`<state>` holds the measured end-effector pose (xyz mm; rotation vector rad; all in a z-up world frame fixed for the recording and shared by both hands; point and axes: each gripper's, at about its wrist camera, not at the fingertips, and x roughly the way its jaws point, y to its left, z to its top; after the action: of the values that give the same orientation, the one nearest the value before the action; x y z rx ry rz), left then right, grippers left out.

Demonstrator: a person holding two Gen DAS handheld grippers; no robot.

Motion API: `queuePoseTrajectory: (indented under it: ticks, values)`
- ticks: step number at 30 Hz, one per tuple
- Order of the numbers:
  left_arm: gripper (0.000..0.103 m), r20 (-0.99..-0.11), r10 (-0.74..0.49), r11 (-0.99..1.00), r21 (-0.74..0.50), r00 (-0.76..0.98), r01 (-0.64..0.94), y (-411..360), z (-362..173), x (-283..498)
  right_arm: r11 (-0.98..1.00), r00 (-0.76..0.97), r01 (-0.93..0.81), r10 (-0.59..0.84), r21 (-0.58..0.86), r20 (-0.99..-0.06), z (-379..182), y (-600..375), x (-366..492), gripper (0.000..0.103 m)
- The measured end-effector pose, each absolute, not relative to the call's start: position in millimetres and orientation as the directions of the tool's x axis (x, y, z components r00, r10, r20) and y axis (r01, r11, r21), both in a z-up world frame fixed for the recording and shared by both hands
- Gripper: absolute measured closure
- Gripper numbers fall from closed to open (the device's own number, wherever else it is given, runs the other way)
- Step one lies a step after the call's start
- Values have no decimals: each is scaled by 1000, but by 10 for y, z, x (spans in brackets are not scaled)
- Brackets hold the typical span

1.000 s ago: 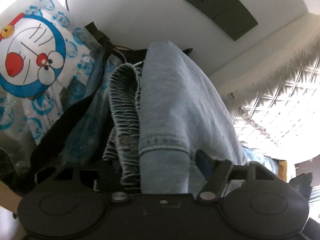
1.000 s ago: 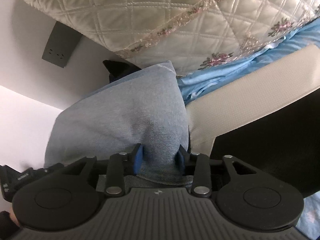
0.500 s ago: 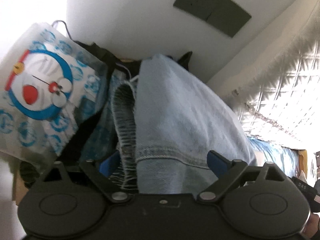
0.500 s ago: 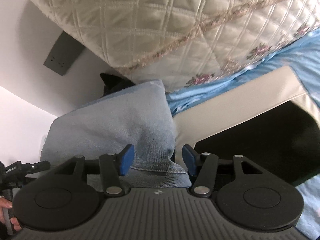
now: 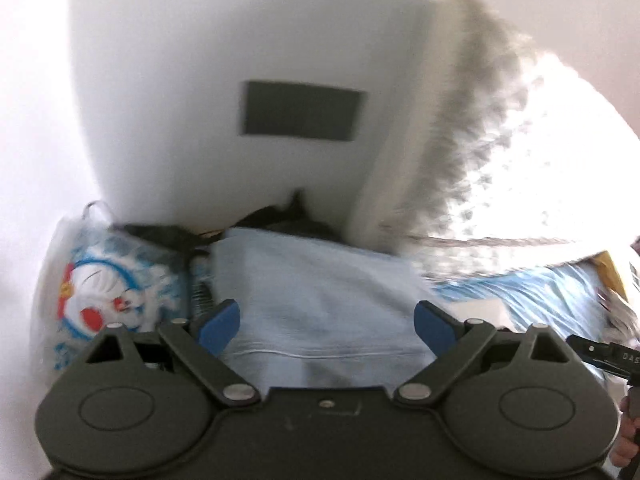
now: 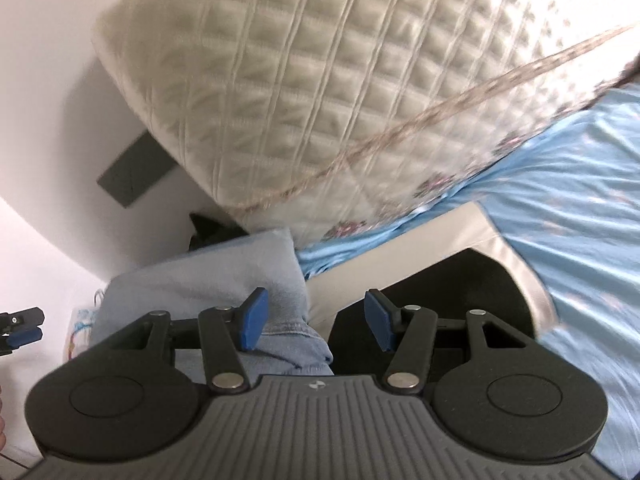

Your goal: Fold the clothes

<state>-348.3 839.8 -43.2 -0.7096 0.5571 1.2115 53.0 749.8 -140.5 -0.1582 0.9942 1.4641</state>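
A: Left gripper (image 5: pixel 326 322) in view — blue pads (image 5: pixel 219 322) spread wide, nothing pinched between them. The folded jeans (image 5: pixel 320 300) lie below and beyond the gap, pale blue denim with a stitched hem running across just ahead of the gripper body.

B: And on the right wrist view, the right gripper (image 6: pixel 316 320) stands parted too. Its left pad (image 6: pixel 253 318) sits against the edge of the denim (image 6: pixel 208 284) or just over it — I can't tell which — and the other pad is clear, out over a dark seat with a pale rim (image 6: pixel 400 256).

A: So neither one is clamped on cloth.

B: Neither. The jeans sit as a folded bundle, tucked against the white wall (image 5: pixel 192 92), with a dark rectangular wall plate (image 5: pixel 302 111) above them.

A: To the left of the bundle, a plastic bag with a blue cartoon cat print (image 5: pixel 108 284), and something black (image 5: pixel 280 218) poking up behind the denim. It's blurred, I can't name it.

B: On the other side, a quilted cream cover (image 6: pixel 340 80) with a braided trim hangs over a light blue sheet (image 6: pixel 580 208). The jeans' far corner reaches right up near the cover's lower edge.

A: At the right edge of the left view, the other gripper's tip (image 5: pixel 600 354) shows, with a bit of the person's hand (image 5: pixel 626 446) beneath it.
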Motion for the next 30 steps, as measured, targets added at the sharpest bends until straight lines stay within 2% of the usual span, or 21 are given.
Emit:
queuePoseTrajectory:
  ticks: [11,21,30]
  values:
    - [10,-656,578,513,-170,485,-841,7558,-316,-2575,364,76,-839,815,405,-574,-1002,5818,455,47]
    - [9,-639,370,785,-173,674,-595,6337,-273,-1477,588,342,-722,762,366,-550,-778,4084,544,47]
    - [9,-631,197,911,-164,750,-377,5192,-216,-716,741,536,-581,660,337,-527,-632,2780,631,47]
